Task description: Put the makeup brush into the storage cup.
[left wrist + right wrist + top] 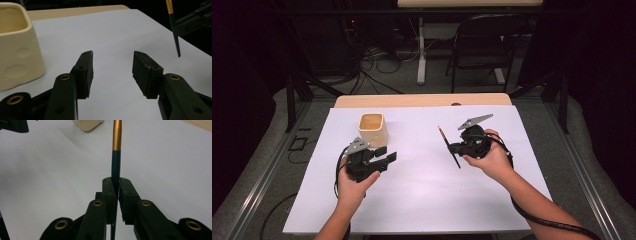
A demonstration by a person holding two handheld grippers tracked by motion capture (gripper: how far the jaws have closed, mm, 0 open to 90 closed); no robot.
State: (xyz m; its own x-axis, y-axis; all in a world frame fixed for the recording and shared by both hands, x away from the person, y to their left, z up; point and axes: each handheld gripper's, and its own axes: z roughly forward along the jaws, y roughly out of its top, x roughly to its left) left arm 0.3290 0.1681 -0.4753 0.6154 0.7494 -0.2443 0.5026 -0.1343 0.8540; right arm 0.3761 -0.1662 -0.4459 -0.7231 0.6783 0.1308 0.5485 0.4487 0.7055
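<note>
Table (422,200): white sheet across the middle of the high view, wooden edge along its top, and you're working over the centre of it.
Cup (373,129): cream, squarish, open mouth up, upper left of centre on the sheet; likely where the pen is headed, so aim for that opening.
Left gripper (384,155): left of centre, just below the cup, your hand wrapped under it; jaws spread wide with nothing between them.
Right gripper (453,148): right of centre, raised off the sheet, wrist rolled so the jaws point toward frame left; jaws clamped tight on the pen at mid-shaft.
Pen (449,146): dark shaft with a gold end, slanting across the jaws, gold end toward the top of the frame.
Your move: keep that squeeze firm, carry it left, tip it upright over the cup before you let go.
Spare hand: ready to steady the cup.
</note>
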